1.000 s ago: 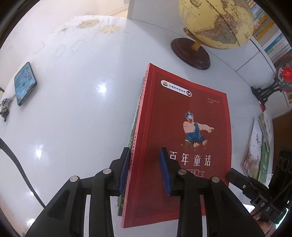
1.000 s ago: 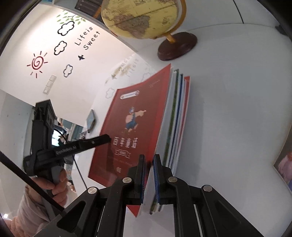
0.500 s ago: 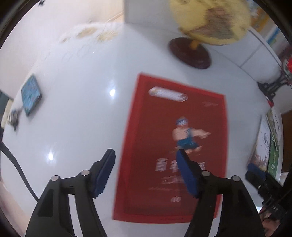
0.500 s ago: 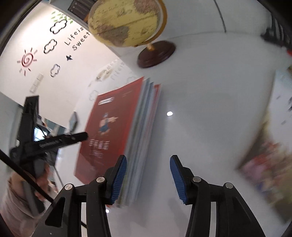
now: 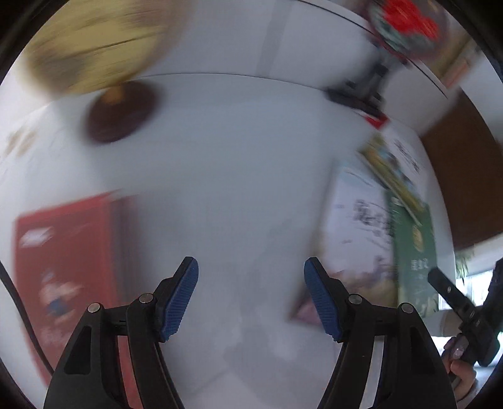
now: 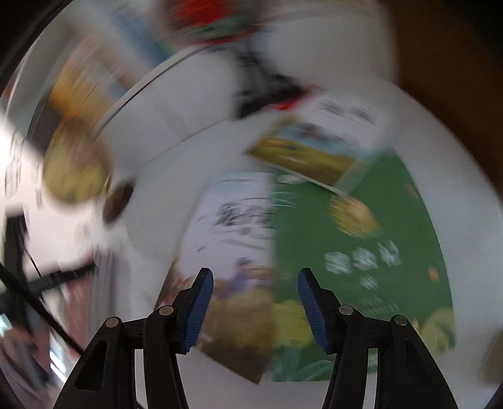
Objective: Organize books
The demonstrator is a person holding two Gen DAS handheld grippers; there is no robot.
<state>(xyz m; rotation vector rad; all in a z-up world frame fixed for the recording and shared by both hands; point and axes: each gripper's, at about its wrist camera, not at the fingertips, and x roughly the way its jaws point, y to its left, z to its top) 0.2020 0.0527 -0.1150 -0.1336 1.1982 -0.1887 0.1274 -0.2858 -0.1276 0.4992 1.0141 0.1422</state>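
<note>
Both views are smeared by motion. The red-covered book stack (image 5: 69,251) lies flat on the white table (image 5: 239,157), off to the left of my left gripper (image 5: 251,299), which is open over bare tabletop with nothing between its fingers. At the right lie a white picture book (image 5: 358,226), a green book (image 5: 411,251) and a yellow-green book (image 5: 386,163), overlapping. My right gripper (image 6: 254,302) hangs above the white picture book (image 6: 226,226) and the green book (image 6: 361,251); its jaws are opening and hold nothing.
A globe (image 5: 88,47) on a dark round base (image 5: 122,110) stands at the back left. A black stand with a red ornament (image 5: 402,22) is at the back right. A hand (image 5: 462,371) holds the other gripper at the table's right edge.
Both grippers let go of the red-topped stack and opened. Both swung fast to the right, so the stack slid to the left of view and the scattered books came in.
</note>
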